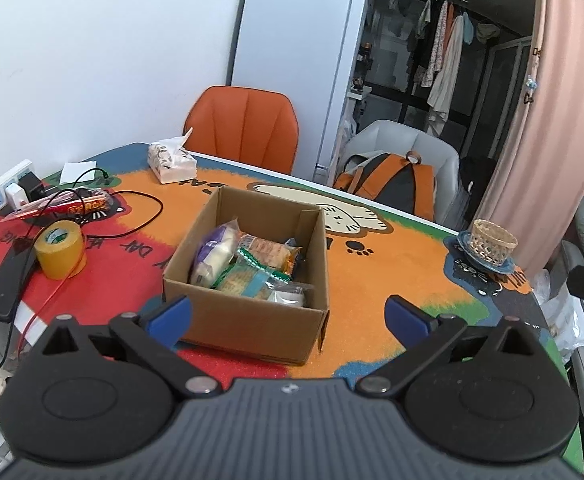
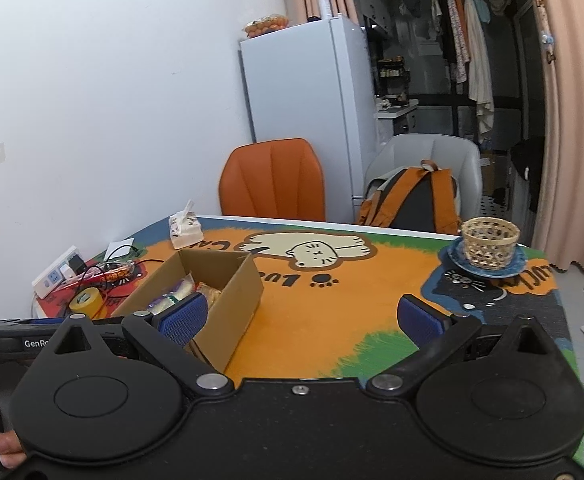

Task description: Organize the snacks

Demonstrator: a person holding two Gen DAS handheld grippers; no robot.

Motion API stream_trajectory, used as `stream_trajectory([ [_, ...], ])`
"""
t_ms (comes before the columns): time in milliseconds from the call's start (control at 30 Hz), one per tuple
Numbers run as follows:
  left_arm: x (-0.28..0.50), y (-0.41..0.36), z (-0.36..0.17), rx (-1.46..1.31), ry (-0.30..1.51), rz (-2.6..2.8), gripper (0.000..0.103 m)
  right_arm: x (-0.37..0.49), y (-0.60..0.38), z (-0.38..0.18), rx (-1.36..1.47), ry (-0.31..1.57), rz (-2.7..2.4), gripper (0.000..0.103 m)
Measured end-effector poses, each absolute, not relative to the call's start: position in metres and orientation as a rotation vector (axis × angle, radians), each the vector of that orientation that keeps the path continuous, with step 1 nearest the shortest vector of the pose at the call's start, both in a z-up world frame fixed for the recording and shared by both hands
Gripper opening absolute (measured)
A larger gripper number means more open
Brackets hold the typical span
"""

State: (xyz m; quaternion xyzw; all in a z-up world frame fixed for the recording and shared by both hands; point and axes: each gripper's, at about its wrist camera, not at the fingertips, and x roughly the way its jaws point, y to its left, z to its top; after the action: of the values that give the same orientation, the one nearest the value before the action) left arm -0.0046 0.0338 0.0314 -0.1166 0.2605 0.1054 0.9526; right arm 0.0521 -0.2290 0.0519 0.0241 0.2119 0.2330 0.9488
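On a cat-patterned surface, wrapped snacks are being kept in a cardboard box while the left gripper and right gripper are being held above, jaws open and empty.

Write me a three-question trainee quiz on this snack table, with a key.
1. True or false: the cardboard box already holds several wrapped snacks.
2. Multiple choice: the woven basket stands on A) a blue plate, B) the box, C) the orange chair.
3. Fill in: the red snack packet outside the box lies near the yellow ____ roll.

Key: 1 true. 2 A. 3 tape. Both the left gripper and the right gripper are open and empty.
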Motion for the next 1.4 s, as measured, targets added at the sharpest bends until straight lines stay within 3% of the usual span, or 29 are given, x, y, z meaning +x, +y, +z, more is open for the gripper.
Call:
stream_trajectory([
  [1400, -0.026, 0.023, 0.044, -0.159, 0.562, 0.153, 0.102, 0.027, -0.258, 0.054, 0.053, 0.46, 0.49, 0.103],
])
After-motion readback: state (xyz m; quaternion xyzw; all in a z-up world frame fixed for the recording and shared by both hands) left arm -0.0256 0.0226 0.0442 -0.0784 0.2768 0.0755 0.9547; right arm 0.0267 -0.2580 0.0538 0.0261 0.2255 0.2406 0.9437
